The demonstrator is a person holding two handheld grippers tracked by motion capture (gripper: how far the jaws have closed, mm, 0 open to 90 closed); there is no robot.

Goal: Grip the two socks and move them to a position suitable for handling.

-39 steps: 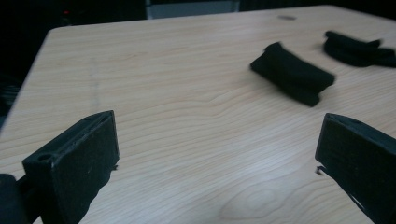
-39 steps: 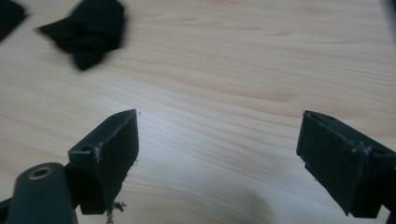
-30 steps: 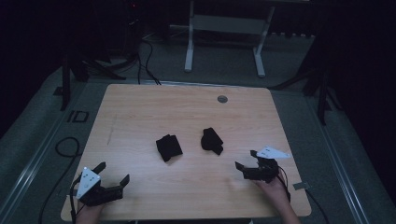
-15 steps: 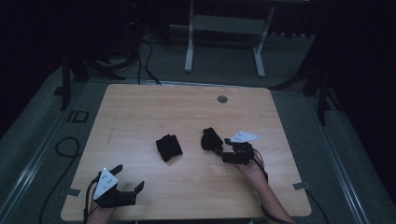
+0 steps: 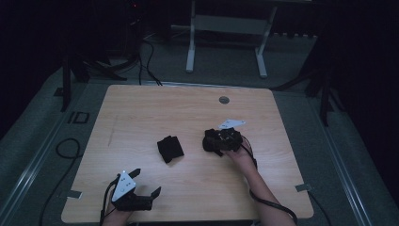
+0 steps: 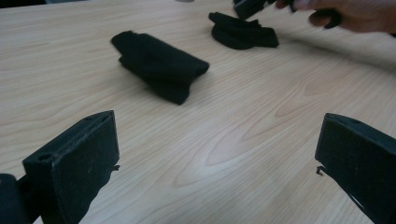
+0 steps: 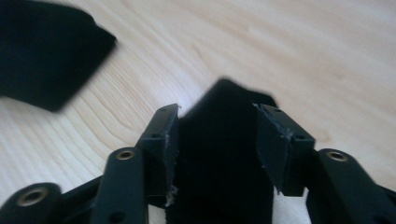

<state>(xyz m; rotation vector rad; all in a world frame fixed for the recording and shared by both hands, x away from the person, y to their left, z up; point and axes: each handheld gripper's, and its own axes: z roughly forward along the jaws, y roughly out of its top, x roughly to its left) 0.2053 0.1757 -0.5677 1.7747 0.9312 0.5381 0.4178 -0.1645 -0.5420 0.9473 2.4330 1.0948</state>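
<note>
Overhead, the high view shows a light wooden table (image 5: pixel 188 108) in a dim room, with two dark folded cloths lying near its middle. The left cloth (image 5: pixel 170 149) sits alone on bare wood, touching nothing. The right cloth (image 5: pixel 210 140) lies just beside it toward the person's right, and the right gripper (image 5: pixel 217 141), held in the person's right hand (image 5: pixel 241 155), is down on it, its grey three-cornered plate (image 5: pixel 231 124) tilted above. The left gripper (image 5: pixel 146 182) rests near the table's front left edge, well apart from both cloths, its jaws spread wide and nothing between them. A small round grommet (image 5: pixel 224 100) is set in the tabletop near the far edge, and a white-legged stand (image 5: pixel 190 44) stands on the floor beyond the table. In the left gripper view, its two black jaws stand far apart at the bottom corners over bare wood grain; the left cloth (image 6: pixel 159 65) lies ahead, a thick folded bundle, and the right cloth (image 6: pixel 243 32) lies farther off with the right hand (image 6: pixel 355 14) reaching in over it, blurred. In the right gripper view, the right cloth (image 7: pixel 223 158) fills the gap between the two jaws, both pads pressing against its sides, so this tool is clamped on it, while the left cloth (image 7: pixel 42 51) shows blurred at the upper left on the wood.
</note>
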